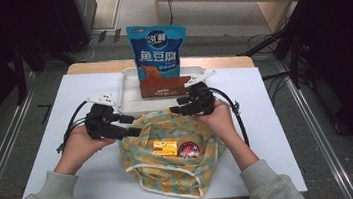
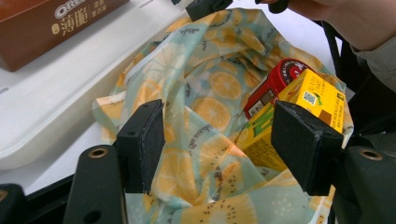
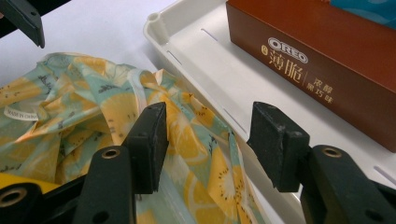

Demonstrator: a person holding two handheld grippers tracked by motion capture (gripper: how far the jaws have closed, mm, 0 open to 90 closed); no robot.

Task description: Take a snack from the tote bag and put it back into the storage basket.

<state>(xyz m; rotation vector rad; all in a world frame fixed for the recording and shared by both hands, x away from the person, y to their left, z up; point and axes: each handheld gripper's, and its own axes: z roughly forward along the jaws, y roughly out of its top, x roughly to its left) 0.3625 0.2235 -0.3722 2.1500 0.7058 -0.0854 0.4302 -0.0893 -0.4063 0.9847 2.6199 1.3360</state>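
Both grippers, left (image 1: 135,130) and right (image 1: 174,106), hover apart over the fruit-print bag (image 1: 173,180).
At mid-frame they flank its mouth, seemingly to spread it for packing snacks.

Bag (image 1: 171,155): thin soft cloth, crumpled, matt, printed with citrus slices.
Tray (image 1: 131,92): white moulded plastic, smooth, faint sheen.
Biscuit box (image 3: 317,70): brown cardboard, satin finish, crisp printed lettering.
Snack pouch (image 1: 157,51): blue plastic film, glossy.
Carton (image 2: 299,112): yellow coated paperboard, slight gloss.
Can (image 2: 275,86): red, shiny printed surface, seemingly metal.
Left hand-held gripper (image 2: 224,144): black hard plastic, pads (image 2: 149,140) matt and rubbery, finely grained.
Right hand-held gripper (image 3: 208,140): same black plastic, scuffed pad edges.
Table (image 1: 83,90): white, smooth, matt top.
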